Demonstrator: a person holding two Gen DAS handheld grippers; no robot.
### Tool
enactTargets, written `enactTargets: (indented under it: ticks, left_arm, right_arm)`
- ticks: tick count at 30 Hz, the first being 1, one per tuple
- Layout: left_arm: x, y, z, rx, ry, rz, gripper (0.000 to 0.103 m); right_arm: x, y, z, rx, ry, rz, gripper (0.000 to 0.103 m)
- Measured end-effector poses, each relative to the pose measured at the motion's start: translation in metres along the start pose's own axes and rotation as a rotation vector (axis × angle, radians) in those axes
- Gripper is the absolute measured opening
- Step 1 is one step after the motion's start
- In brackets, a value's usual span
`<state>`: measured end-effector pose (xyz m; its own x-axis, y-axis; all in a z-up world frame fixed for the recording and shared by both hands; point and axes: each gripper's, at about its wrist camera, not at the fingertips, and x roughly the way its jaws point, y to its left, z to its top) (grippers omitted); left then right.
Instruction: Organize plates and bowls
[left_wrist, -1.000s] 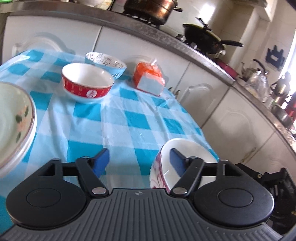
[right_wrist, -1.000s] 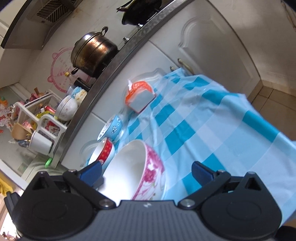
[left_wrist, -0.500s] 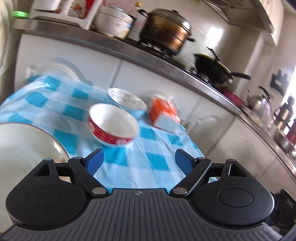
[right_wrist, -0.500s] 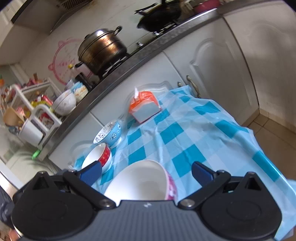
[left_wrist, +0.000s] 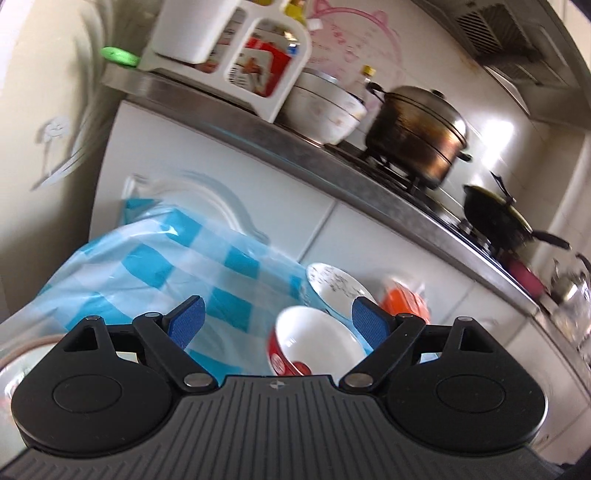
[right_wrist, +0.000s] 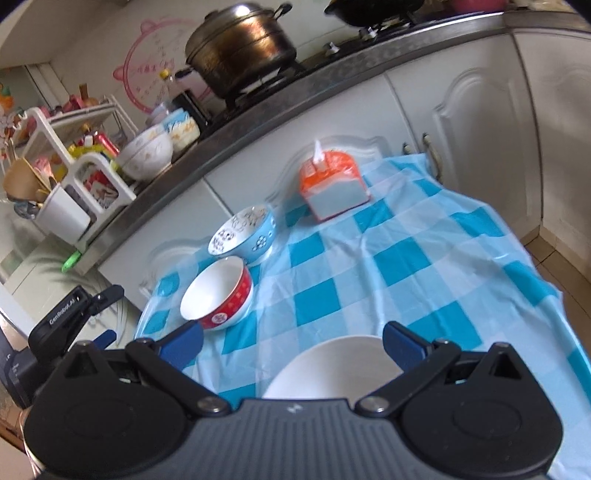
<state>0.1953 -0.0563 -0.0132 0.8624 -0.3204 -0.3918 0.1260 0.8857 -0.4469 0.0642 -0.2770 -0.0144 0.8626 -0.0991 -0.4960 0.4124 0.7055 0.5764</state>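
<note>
A red bowl (right_wrist: 218, 293) with a white inside sits on the blue checked tablecloth (right_wrist: 399, 258), with a blue patterned bowl (right_wrist: 243, 234) just behind it. A white bowl (right_wrist: 332, 365) lies low between my right gripper's open fingers (right_wrist: 293, 341). In the left wrist view my left gripper (left_wrist: 277, 319) is open and empty, with the red bowl (left_wrist: 314, 343) and the blue bowl (left_wrist: 334, 284) ahead. A plate rim (left_wrist: 18, 354) shows at its far left.
An orange tissue pack (right_wrist: 332, 188) stands at the back of the table. White cabinets (right_wrist: 480, 122) and a worktop with a steamer pot (right_wrist: 240, 44), a wok (left_wrist: 495, 218) and a white rack (right_wrist: 77, 184) lie behind. The left gripper's body (right_wrist: 62, 321) shows at left in the right wrist view.
Both views have swung up and left. The left gripper has pulled back and tilted up; the plate has slid nearly out of view. The right gripper has levelled over the white bowl.
</note>
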Motion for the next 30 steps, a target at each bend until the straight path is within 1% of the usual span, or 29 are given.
enactTargets:
  ticks: [4, 7, 12, 17, 21, 23, 26, 30]
  left_arm:
    - [0.007, 0.004, 0.001, -0.034, -0.007, 0.028, 0.103]
    - [0.012, 0.001, -0.001, -0.03, -0.01, 0.076, 0.103]
    - [0.023, -0.005, -0.005, -0.008, 0.041, 0.071, 0.103]
    - [0.033, -0.009, -0.011, 0.021, 0.082, 0.106, 0.103]
    - [0.038, -0.014, -0.017, 0.053, 0.116, 0.115, 0.103]
    - [0.041, -0.016, -0.019, 0.069, 0.124, 0.122, 0.103]
    - [0.043, -0.019, -0.021, 0.09, 0.132, 0.127, 0.103]
    - [0.048, -0.022, -0.025, 0.12, 0.151, 0.137, 0.103]
  right_arm:
    - [0.017, 0.008, 0.01, 0.03, 0.025, 0.01, 0.103]
    - [0.031, 0.017, 0.019, 0.025, 0.035, -0.022, 0.103]
    - [0.059, 0.031, 0.031, -0.017, 0.067, -0.056, 0.103]
    - [0.087, 0.04, 0.04, -0.041, 0.095, -0.038, 0.102]
    - [0.111, 0.038, 0.044, -0.056, 0.132, -0.035, 0.102]
    - [0.123, 0.033, 0.047, -0.039, 0.153, -0.016, 0.102]
    - [0.137, 0.029, 0.05, -0.023, 0.175, 0.034, 0.102]
    - [0.151, 0.033, 0.054, -0.062, 0.191, 0.052, 0.102]
